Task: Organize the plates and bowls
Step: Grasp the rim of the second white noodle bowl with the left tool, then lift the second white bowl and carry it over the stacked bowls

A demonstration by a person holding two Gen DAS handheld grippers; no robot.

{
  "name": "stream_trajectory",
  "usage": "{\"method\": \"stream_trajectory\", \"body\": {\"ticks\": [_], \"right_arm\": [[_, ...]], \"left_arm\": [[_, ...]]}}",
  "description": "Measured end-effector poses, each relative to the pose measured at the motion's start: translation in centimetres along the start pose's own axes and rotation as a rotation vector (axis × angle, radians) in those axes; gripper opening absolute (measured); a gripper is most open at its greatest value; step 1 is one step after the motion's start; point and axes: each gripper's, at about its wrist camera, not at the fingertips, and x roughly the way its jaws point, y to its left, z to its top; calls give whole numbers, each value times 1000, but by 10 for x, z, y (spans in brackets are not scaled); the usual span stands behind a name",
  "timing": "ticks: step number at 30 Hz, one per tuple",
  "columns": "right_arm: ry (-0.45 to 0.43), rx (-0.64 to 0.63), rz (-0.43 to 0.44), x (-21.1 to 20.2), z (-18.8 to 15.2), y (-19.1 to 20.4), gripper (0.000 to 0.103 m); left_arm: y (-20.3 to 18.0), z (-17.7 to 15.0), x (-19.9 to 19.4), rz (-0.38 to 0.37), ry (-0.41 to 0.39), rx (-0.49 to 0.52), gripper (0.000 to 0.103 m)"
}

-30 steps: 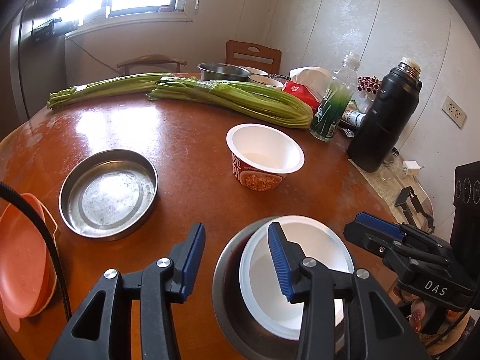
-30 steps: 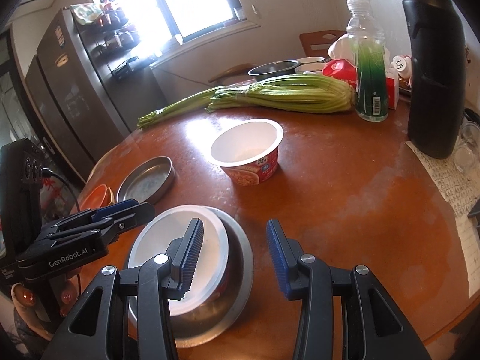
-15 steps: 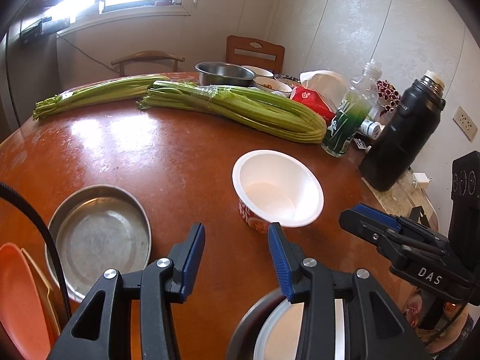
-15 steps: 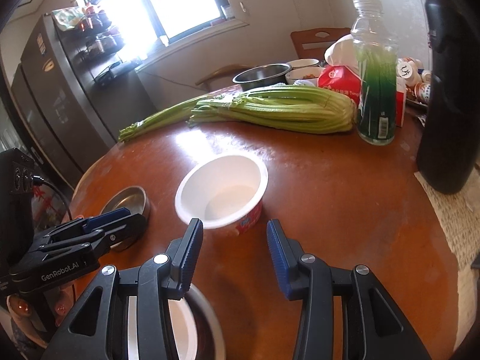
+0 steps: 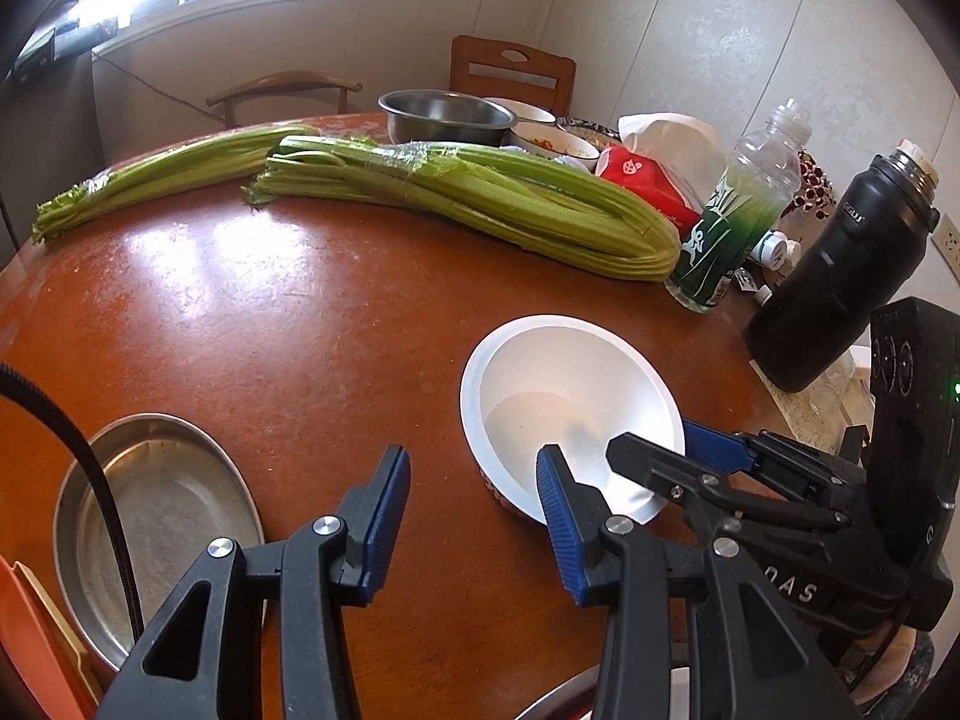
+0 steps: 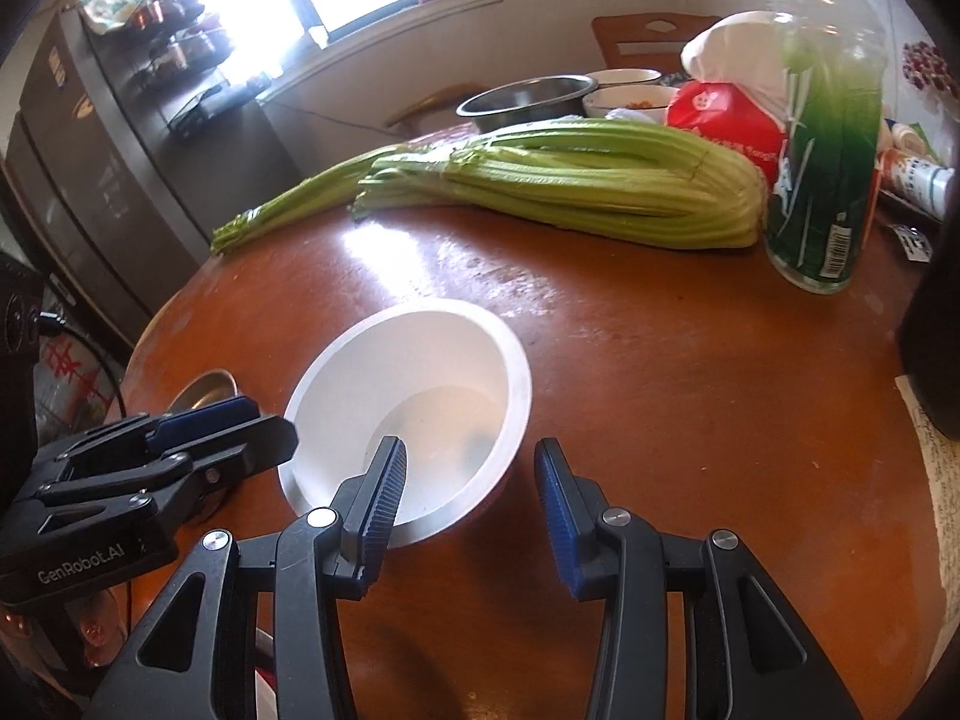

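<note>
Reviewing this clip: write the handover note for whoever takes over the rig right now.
Right gripper: open, jaws straddling the near rim of the white paper bowl, not closed.
Left gripper: open, empty, just left of that bowl.
Steel plate sits at the table's left edge, orange plates beside it.
Done: nothing visibly held or lifted.
Left: likely close on the bowl and stack it, then tidy the plates.

White inside the bowl, red print outside. Green celery on reddish-brown table. Silver tray. Black flask. Green-labelled clear bottle. Blue pads on black grippers.
</note>
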Motion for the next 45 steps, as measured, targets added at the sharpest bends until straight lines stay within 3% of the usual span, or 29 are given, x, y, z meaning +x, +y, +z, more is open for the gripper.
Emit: {"method": "stream_trajectory", "body": {"ticks": [5, 17, 27, 45], "right_arm": [[10, -54, 15, 3, -3, 11, 46], [42, -85, 70, 5, -11, 27, 46], [14, -100, 58, -8, -12, 37, 47], [-77, -141, 47, -64, -22, 58, 47]], "left_arm": [[6, 1, 6, 4, 9, -19, 44], [5, -3, 23, -90, 83, -39, 43], [4, -4, 9, -102, 49, -37, 43], [-19, -20, -53, -90, -69, 2, 43]]}}
